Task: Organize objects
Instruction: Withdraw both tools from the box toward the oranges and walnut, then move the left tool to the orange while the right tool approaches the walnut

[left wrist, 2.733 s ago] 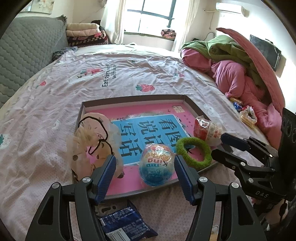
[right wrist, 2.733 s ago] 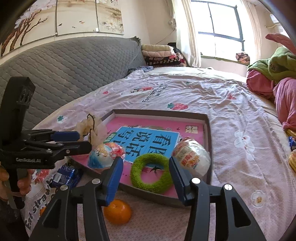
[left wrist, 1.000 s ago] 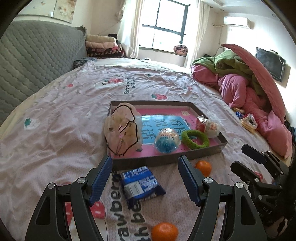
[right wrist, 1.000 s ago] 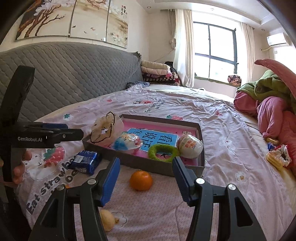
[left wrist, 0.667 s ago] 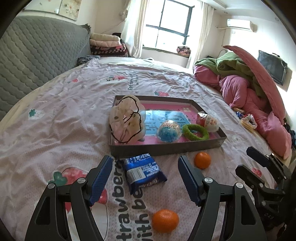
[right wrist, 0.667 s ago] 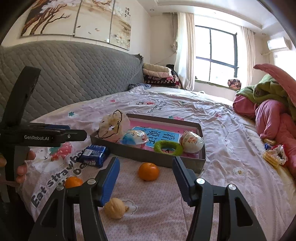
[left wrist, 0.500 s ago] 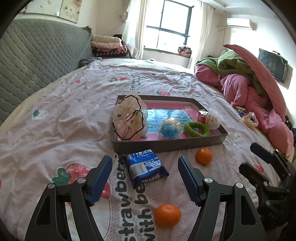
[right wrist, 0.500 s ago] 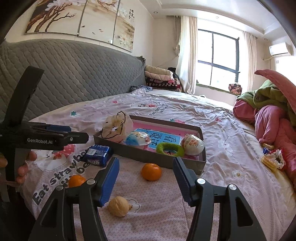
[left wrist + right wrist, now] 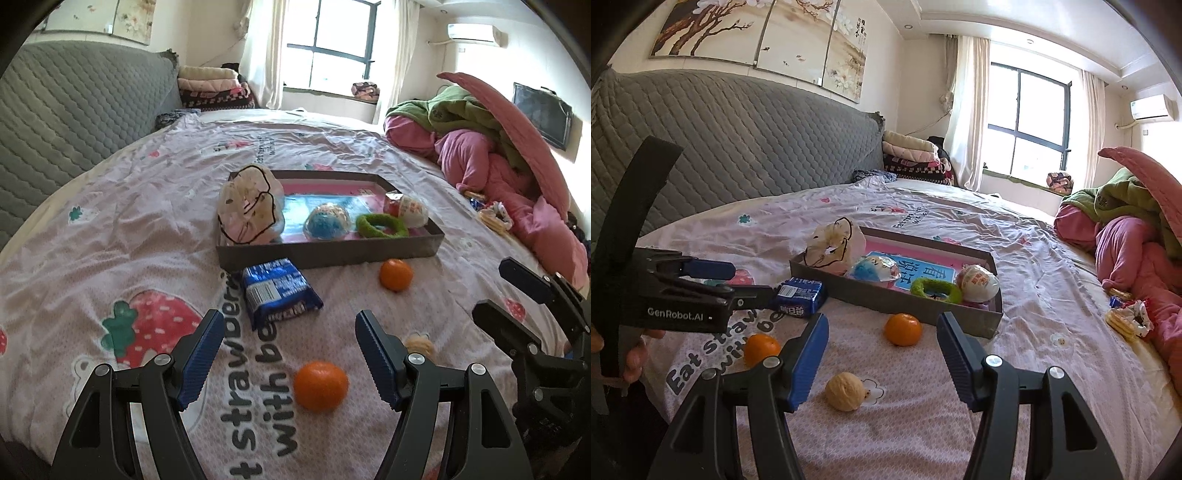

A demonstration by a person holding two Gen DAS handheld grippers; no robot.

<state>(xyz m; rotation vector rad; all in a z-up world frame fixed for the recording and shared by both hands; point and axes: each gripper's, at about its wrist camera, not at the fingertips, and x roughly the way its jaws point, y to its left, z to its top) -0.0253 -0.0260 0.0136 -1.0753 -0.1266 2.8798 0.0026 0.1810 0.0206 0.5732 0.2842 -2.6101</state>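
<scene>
Nearest the cameras: both hand-held grippers hang over the bed [image 9: 110,206] with jaws spread and nothing between them; left hand-held gripper [image 9: 288,350], right hand-held gripper [image 9: 882,350].
Just ahead, loose: walnut [image 9: 845,391] and near orange [image 9: 320,386] lie on the sheet between the jaws' lines of sight.
Further on: far orange [image 9: 903,329] and blue packet [image 9: 279,291] sit just in front of the box.
Box [image 9: 328,254]: holds a frilly bag [image 9: 251,205], a blue egg [image 9: 327,221], a green ring [image 9: 382,225] and a white egg [image 9: 408,210].
Step in hand: likely picking the next loose thing to go into the box.
Next move: lower one gripper over a round item, centre it, close gently so it does not roll.
View difference: the right camera shows the walnut whole and the person's fingers on the left tool; the left camera hides most of the walnut behind its own finger.
</scene>
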